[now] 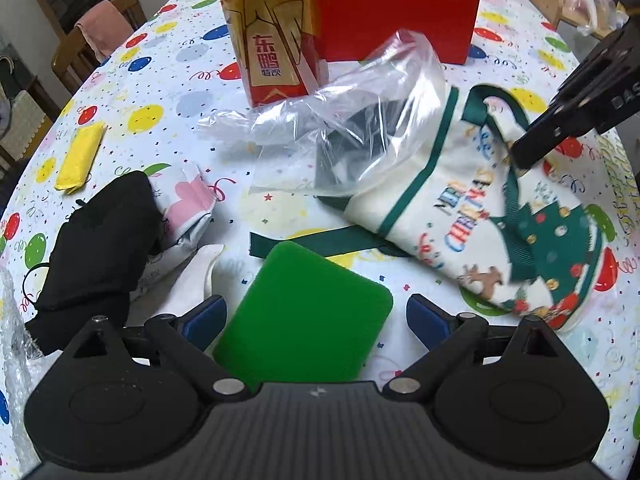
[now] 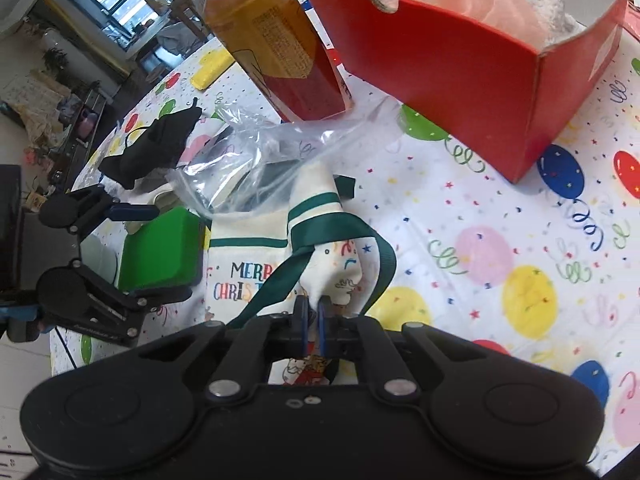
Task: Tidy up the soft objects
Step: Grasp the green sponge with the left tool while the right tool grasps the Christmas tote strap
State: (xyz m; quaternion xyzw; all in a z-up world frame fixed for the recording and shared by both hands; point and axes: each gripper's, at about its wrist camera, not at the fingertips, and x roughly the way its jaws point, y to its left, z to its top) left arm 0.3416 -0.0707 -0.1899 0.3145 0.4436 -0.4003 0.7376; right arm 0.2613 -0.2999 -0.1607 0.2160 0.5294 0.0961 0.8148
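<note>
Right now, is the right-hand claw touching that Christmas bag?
Touching. In the right wrist view the right gripper is shut on the Christmas bag, a fold of cloth pinched between its fingers.

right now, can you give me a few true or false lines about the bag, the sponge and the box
1. The right gripper has its jaws shut on the cream Christmas cloth bag. True.
2. The flat green sponge is clamped by the left gripper. False: it lies between open jaws.
3. The red cardboard box is empty. False: pink fabric lies inside.
4. A clear plastic bag lies over the cloth bag's mouth. True.
</note>
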